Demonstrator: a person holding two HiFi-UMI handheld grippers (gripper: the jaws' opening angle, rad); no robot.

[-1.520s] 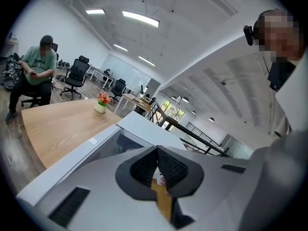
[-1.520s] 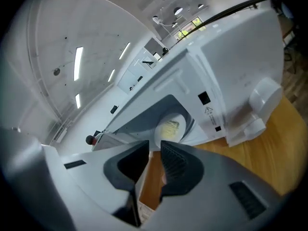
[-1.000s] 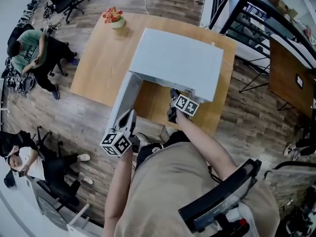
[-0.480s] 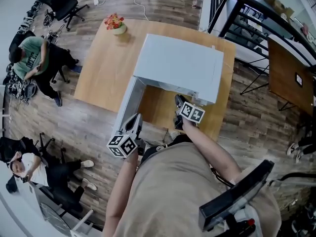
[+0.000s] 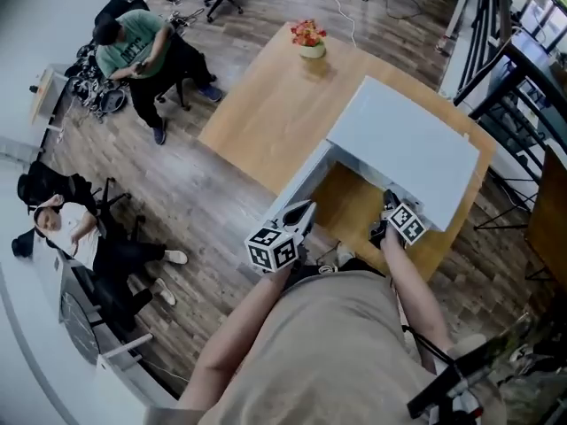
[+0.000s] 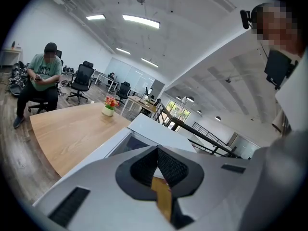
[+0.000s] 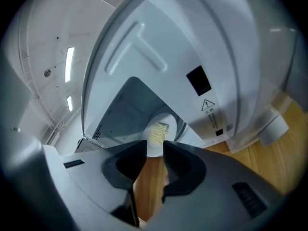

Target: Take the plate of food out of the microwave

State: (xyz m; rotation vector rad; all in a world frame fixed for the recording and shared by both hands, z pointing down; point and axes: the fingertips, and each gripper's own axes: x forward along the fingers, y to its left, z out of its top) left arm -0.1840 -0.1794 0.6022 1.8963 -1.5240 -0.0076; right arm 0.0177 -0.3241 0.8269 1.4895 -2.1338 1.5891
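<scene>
Head view: a white box-shaped microwave oven stands on a light wooden surface, right of centre, its door swung open to the left. The left tongs are positioned at the door edge; the right tongs point at the oven opening.

Left gripper view: the left tongs are closed, tips meeting, with nothing between them.

Right gripper view: the right tongs stand slightly apart and hold nothing. Beyond them, at frame centre, the round white plate with pale yellow food sits inside the oven cavity.
</scene>
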